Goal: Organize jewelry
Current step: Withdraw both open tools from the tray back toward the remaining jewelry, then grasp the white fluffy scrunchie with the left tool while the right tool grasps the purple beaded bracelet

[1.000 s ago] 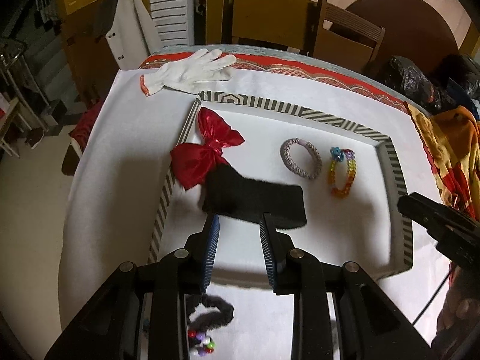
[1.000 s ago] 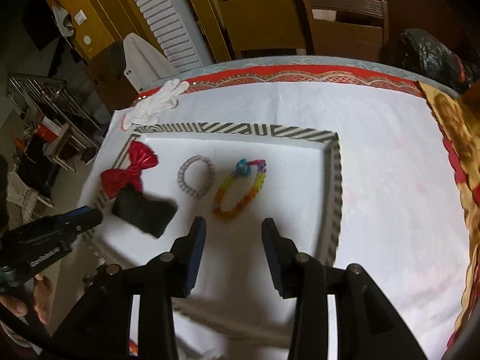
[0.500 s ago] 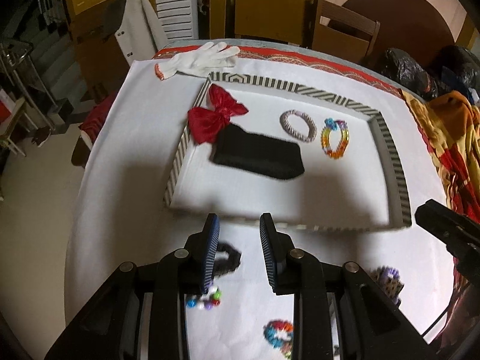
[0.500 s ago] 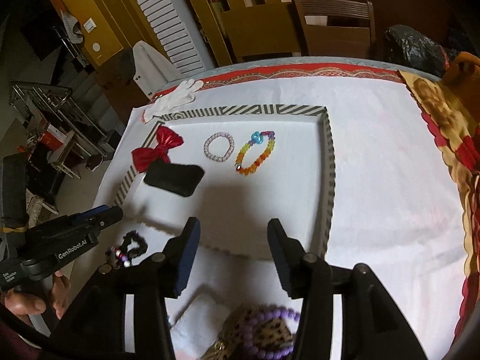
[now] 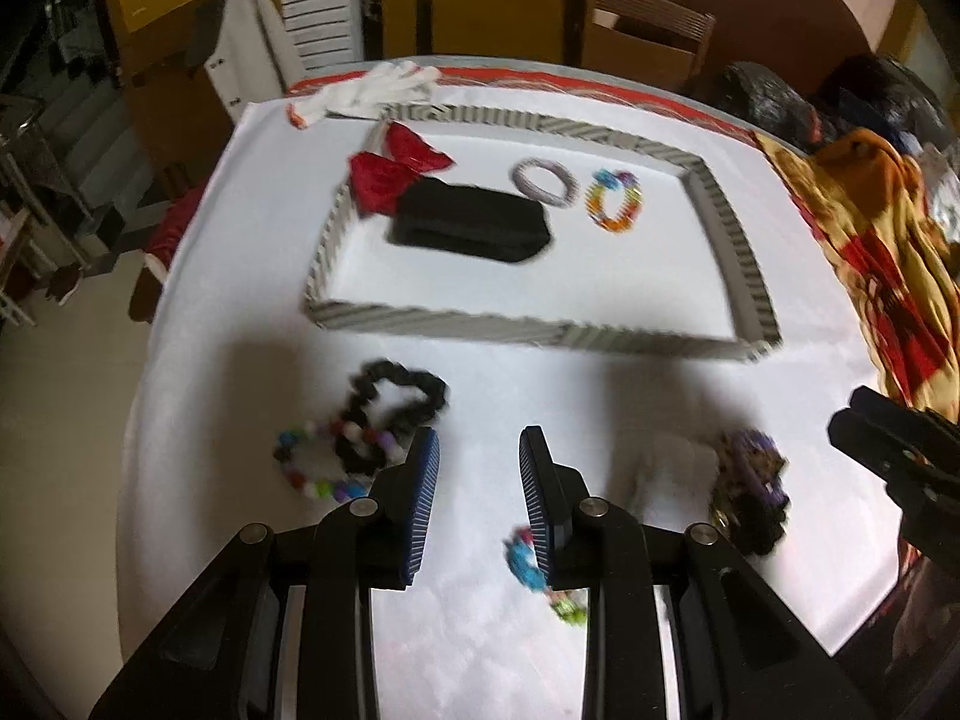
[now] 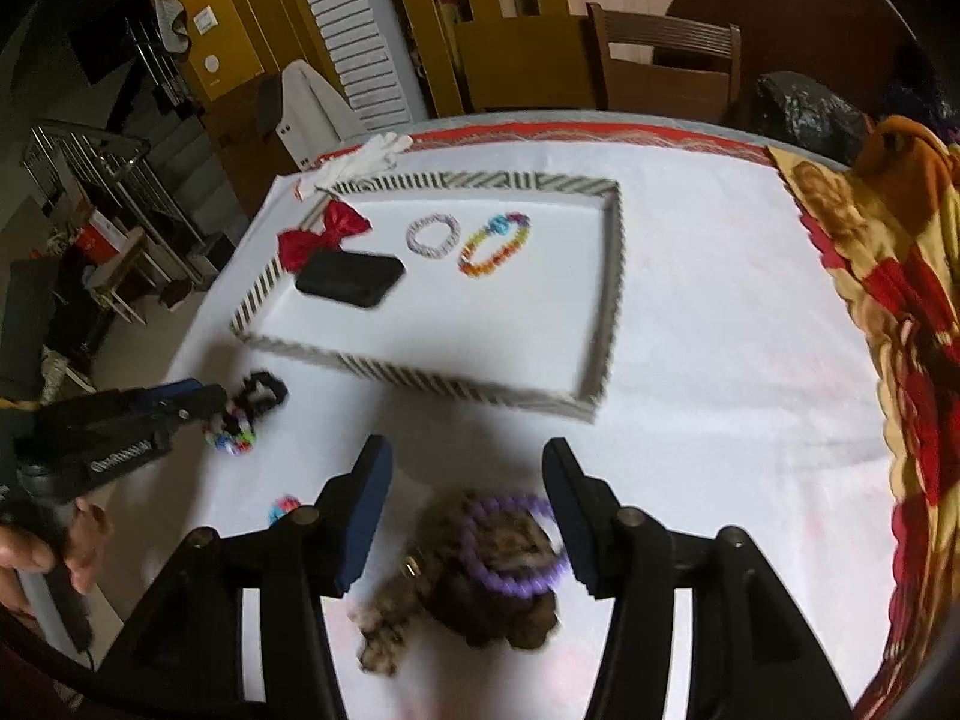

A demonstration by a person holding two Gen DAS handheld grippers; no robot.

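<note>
— Fingers first: how do both pairs stand?

— Left gripper (image 5: pixel 479 483) has its fingers apart with nothing between them, over bare white cloth on the desk (image 6: pixel 720 312). Right gripper (image 6: pixel 468 513) has just been opening; its fingers stand wide, and below and between them lie a purple beaded bracelet (image 6: pixel 513 546) and a leopard-print scrunchie (image 6: pixel 480 594), unpressed.

— What has changed from a second ago?

— Both cameras have pulled back from the striped tray (image 5: pixel 528 324) toward the near edge of the desk. Earlier the tray filled the views; now the loose pieces in front of it show.

— Which pieces?

— By the tray's near left corner, a black scrunchie (image 5: pixel 399 402) touching a multicoloured bead bracelet (image 5: pixel 324 468); a small bright beaded piece (image 5: pixel 528 564) beside the left gripper's right finger.

— And inside the tray?

— Unmoved: red bow (image 5: pixel 393 171) at the far left corner, black headband (image 5: pixel 471 228) just beside it, grey bracelet (image 5: pixel 546 180) and rainbow bracelet (image 5: pixel 613 201) toward the far edge. A white glove (image 5: pixel 372 90) lies beyond the tray.
</note>
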